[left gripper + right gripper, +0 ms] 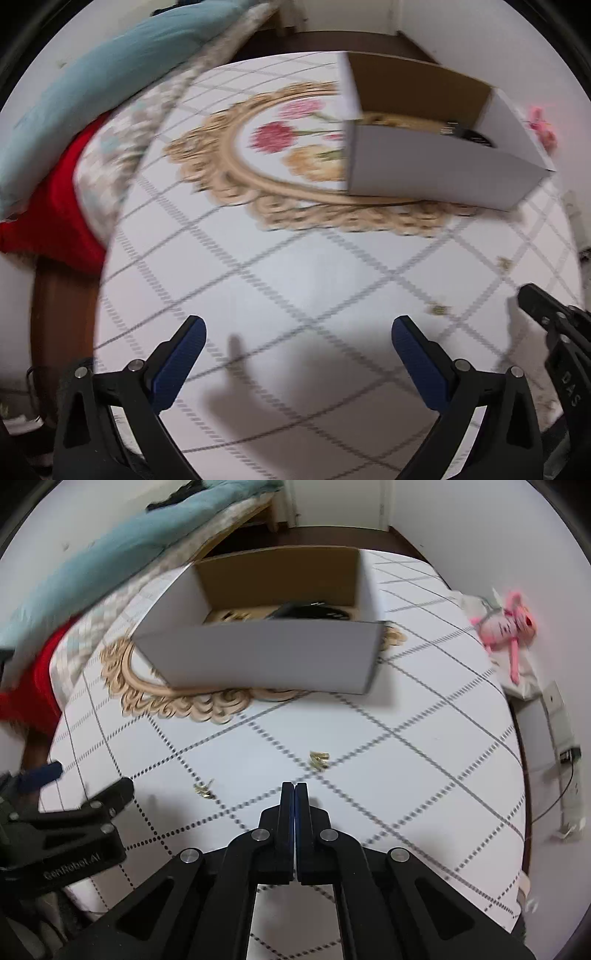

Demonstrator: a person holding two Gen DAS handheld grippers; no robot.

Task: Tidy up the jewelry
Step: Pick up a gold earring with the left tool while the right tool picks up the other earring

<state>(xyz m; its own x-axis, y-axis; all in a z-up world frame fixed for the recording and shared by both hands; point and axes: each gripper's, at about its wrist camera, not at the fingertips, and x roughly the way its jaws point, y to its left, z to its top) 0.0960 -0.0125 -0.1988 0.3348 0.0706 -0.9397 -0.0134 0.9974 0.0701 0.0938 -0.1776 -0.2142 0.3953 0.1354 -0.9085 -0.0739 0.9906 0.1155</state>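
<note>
Landmark = the white cardboard box with brown inside [258, 653], open top, sitting on the round table w/ white grid-pattern cloth [406, 775], partly over a gold lace-edged floral doily [162, 701].

Far left of the box, off the table edge: pale blue cushion [92, 88] and red fabric [48, 218]; not part of the job.

Left gripper [298, 328]: near side of the box, to its left, hovering over bare cloth. Jaws spread wide, blue pads [181, 362] showing, nothing between them.

In front of the box, between it and the grippers, lie two small gold jewelry pieces: left gold piece [204, 790], just ahead of the left gripper's reach, and right gold piece [319, 758], just ahead of the right gripper. Both blurred, type can't tell (earrings or rings prob). Inside the box: some gold items and a dark round thing, unclear.

Right gripper [294, 790]: jaws pressed together, no gap, nothing seen held.

Right of the box, at the table edge: pink plush toy [509, 624], irrelevant.

Step in hand, prob: pick a loose gold piece, drop it in the box. To do it well: open the right gripper before descending, centre the jaws over the right gold piece, come down till the tips nearly touch the cloth, close slowly so the piece doesn't skid or the cloth bunch. Lift clear of the box wall before release. Keep the left gripper well apart to avoid a clash.
</note>
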